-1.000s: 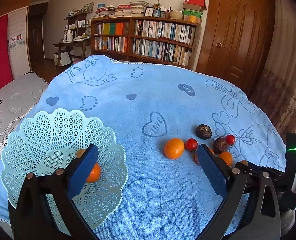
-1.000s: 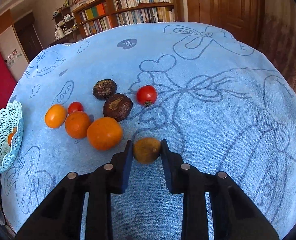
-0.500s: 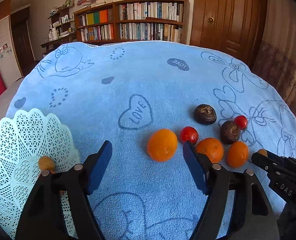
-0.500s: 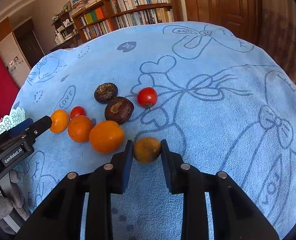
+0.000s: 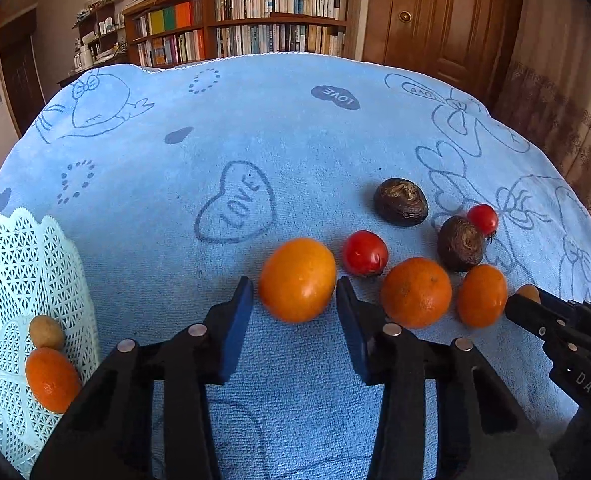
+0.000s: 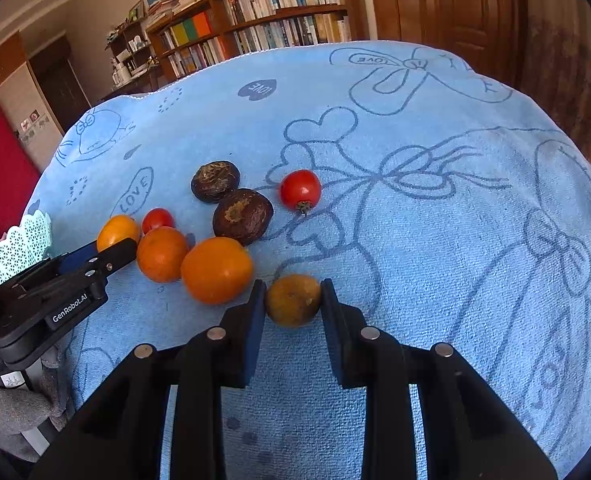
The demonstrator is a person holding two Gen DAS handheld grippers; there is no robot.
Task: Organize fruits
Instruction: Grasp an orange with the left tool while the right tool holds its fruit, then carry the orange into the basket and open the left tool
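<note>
My left gripper (image 5: 294, 283) is open, its blue pads close on either side of the leftmost orange (image 5: 297, 280), which rests on the blue towel. A thin gap shows at the left pad. My right gripper (image 6: 293, 286) is shut on a small brownish-yellow fruit (image 6: 293, 300) on the towel. The white lattice basket (image 5: 23, 264) at the left holds an orange (image 5: 51, 378) and a small brown fruit (image 5: 46, 332). More loose fruit lies between the grippers: two oranges (image 5: 416, 292) (image 5: 481, 295), two tomatoes (image 5: 364, 253) (image 5: 482, 219) and two dark wrinkled fruits (image 5: 400, 201) (image 5: 460, 243).
The blue cartoon-print towel (image 5: 255, 128) covers the whole round table. In the right wrist view the left gripper (image 6: 107, 252) reaches in from the left beside the basket (image 6: 23, 240). A bookshelf (image 5: 255, 20) and a wooden door (image 5: 435, 12) stand behind.
My left gripper left the basket, swung right to the leftmost orange and narrowed its jaws around it. The right gripper stayed shut on the small fruit, hardly moving.
</note>
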